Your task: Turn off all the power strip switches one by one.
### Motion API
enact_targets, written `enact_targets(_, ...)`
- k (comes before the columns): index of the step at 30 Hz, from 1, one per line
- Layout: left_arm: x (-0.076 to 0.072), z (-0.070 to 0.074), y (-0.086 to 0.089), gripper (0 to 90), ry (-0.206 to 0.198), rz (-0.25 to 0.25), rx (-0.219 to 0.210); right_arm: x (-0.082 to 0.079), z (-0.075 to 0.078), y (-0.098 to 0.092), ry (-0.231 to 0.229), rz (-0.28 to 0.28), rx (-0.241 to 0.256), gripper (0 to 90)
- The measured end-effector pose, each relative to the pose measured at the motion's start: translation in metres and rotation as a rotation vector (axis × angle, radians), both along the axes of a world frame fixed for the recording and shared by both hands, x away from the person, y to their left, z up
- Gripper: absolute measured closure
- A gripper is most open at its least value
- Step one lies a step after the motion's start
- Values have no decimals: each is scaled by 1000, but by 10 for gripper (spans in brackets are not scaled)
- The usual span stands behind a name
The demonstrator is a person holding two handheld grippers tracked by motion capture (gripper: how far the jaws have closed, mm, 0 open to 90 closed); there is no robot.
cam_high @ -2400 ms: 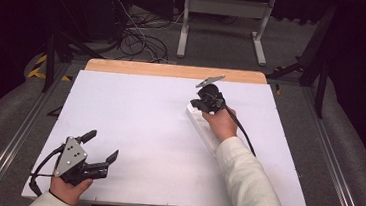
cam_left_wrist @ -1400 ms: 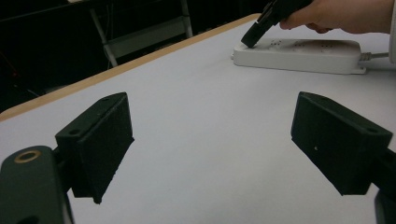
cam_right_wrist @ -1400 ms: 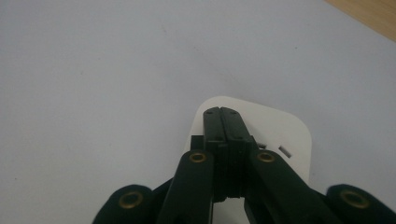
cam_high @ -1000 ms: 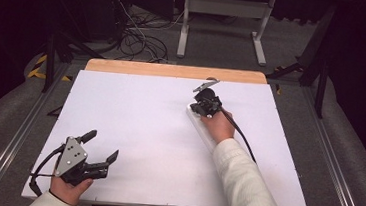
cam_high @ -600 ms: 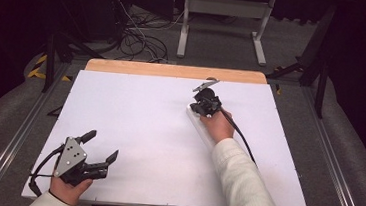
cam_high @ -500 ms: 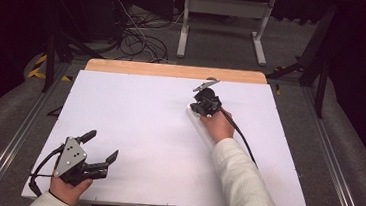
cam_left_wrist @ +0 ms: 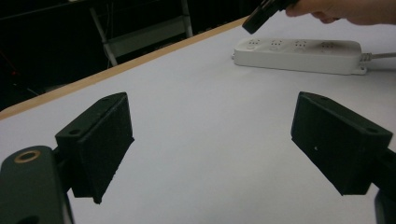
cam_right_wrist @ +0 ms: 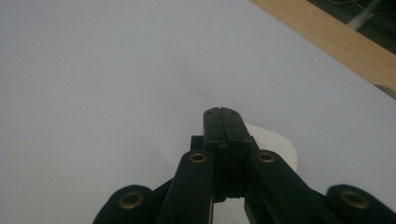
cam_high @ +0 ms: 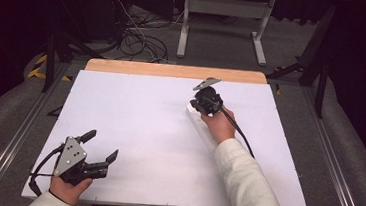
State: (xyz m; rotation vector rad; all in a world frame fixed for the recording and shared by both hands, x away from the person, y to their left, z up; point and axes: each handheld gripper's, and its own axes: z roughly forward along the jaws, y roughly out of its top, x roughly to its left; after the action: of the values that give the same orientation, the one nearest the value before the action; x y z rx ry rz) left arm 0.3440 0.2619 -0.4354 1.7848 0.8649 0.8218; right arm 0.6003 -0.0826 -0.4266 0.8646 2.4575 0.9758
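Barely shifted over the last seconds, the right gripper [cam_high: 203,100] hovers with its jaws pressed together, gripping nothing, over the far end of a white power strip [cam_left_wrist: 299,55] lying flat on the white table [cam_high: 133,129], toward its far right. Held in the person's right hand [cam_high: 217,124], it points down at the strip's rounded end [cam_right_wrist: 275,142]. Near the table's front left corner, well apart from the strip, the left gripper [cam_high: 101,147] rests with its jaws spread wide and empty.

left tool [cam_high: 98,148] jaws apart, right tool [cam_high: 194,102] jaws together
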Motion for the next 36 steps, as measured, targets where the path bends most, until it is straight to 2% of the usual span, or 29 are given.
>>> enact_targets(4,0,0,-1,133,1,0,0,-12,19,-5,-37,47,25,900)
enact_targets(8,-1,0,-2,133,2,1,2,-19,26,-11,-41,52,41,900)
enact_targets(10,0,0,-2,133,1,1,2,-23,29,-13,-48,51,60,776)
enact_targets(17,1,0,-2,133,4,3,2,-37,43,-20,-82,73,98,603)
enact_targets(19,1,0,-2,133,4,3,1,-41,47,-23,-97,76,102,531)
enact_targets(21,1,0,-2,132,5,2,-1,-47,51,-27,-105,78,126,464)
enact_targets(26,1,0,-2,130,5,1,1,-66,61,-47,-140,100,206,292)
enact_targets(29,1,0,-2,129,3,1,1,-80,62,-61,-164,87,240,192)
enact_targets(36,2,0,-3,122,3,-3,-2,-111,54,-96,-167,83,312,89)
